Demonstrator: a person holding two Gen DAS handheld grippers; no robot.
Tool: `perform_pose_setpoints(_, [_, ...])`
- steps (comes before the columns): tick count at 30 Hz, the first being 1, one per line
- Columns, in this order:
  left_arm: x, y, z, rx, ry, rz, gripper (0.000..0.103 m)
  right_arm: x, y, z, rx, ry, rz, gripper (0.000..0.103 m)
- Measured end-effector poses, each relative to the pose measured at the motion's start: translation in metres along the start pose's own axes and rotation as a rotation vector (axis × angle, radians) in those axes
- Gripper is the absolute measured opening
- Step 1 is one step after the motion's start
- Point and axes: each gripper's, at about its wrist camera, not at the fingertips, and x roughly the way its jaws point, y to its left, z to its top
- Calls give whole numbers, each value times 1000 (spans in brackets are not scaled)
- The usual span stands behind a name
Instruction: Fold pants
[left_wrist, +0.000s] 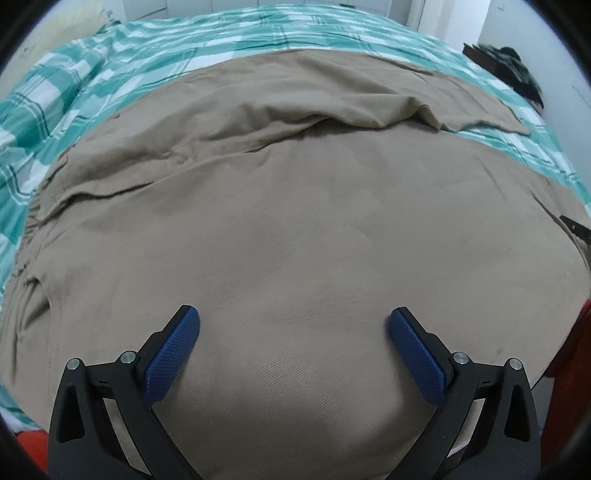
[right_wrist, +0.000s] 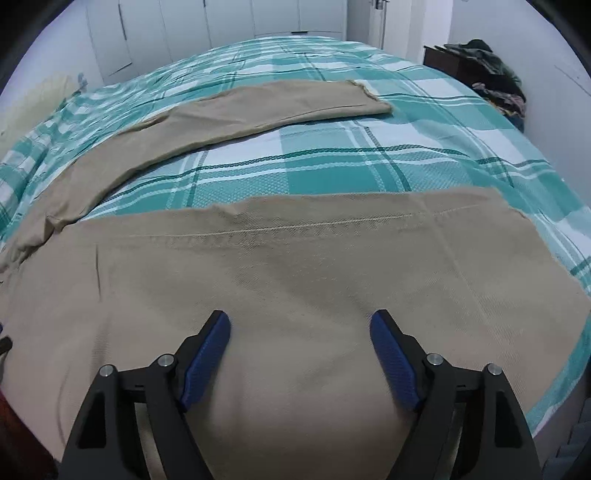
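Note:
Tan pants lie spread on a bed with a green and white checked cover. In the left wrist view the waist part fills the frame, wrinkled at the back. My left gripper is open just above the cloth, holding nothing. In the right wrist view the near leg lies flat under my right gripper, which is open and empty. The far leg stretches away to the right, apart from the near leg, its hem at the far end.
The checked bed cover shows between the two legs. White wardrobe doors stand behind the bed. A dark cabinet with a heap of clothes stands at the far right. Something red sits at the bed's near edge.

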Motion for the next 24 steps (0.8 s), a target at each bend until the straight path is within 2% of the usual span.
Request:
perform_pose_setpoints(5, [6,-4,-3,-18,-40,29,102,5,7,-11,3,-51,-5,89])
perform_pose_setpoints(8, [3,-4,-6,-13,-60,40,102,7,8,-14,-3,-76,-4,90])
perform_pose_setpoints(10, [-8,-6,-5,-11,-53,88,102,8,8,-15,-6,-86,0,90])
perform_pose_setpoints(11, [-17,-6,-3,-17,-75,129,102,8,7,-15,-10,-91,1,90])
perform_pose_setpoints(12, [-31,-7,3,-17,-135,149,102,9,7,-16,-11,-95,2,91])
perform_pose_setpoints(15, [-41,-2,30,-48,-187,110,102,10,7,-17,-18,-105,0,91])
perform_pose_setpoints(18, [-17,7,70,-98,-186,83,102,13,8,-15,-23,-103,-7,92])
perform_pose_setpoints(20, [9,10,80,-82,-162,113,102,16,8,-14,-25,-99,-8,93])
perform_pose_setpoints(21, [31,11,80,-59,-117,151,103,16,8,-14,-25,-99,-7,93])
perform_pose_setpoints(22, [55,15,76,-44,-33,162,103,17,8,-14,-25,-102,-4,93])
perform_pose_setpoints(23, [62,20,72,-67,-41,132,103,17,7,-14,-25,-102,0,93])
perform_pose_setpoints(24, [55,24,67,-86,-94,114,103,17,7,-14,-24,-102,3,93])
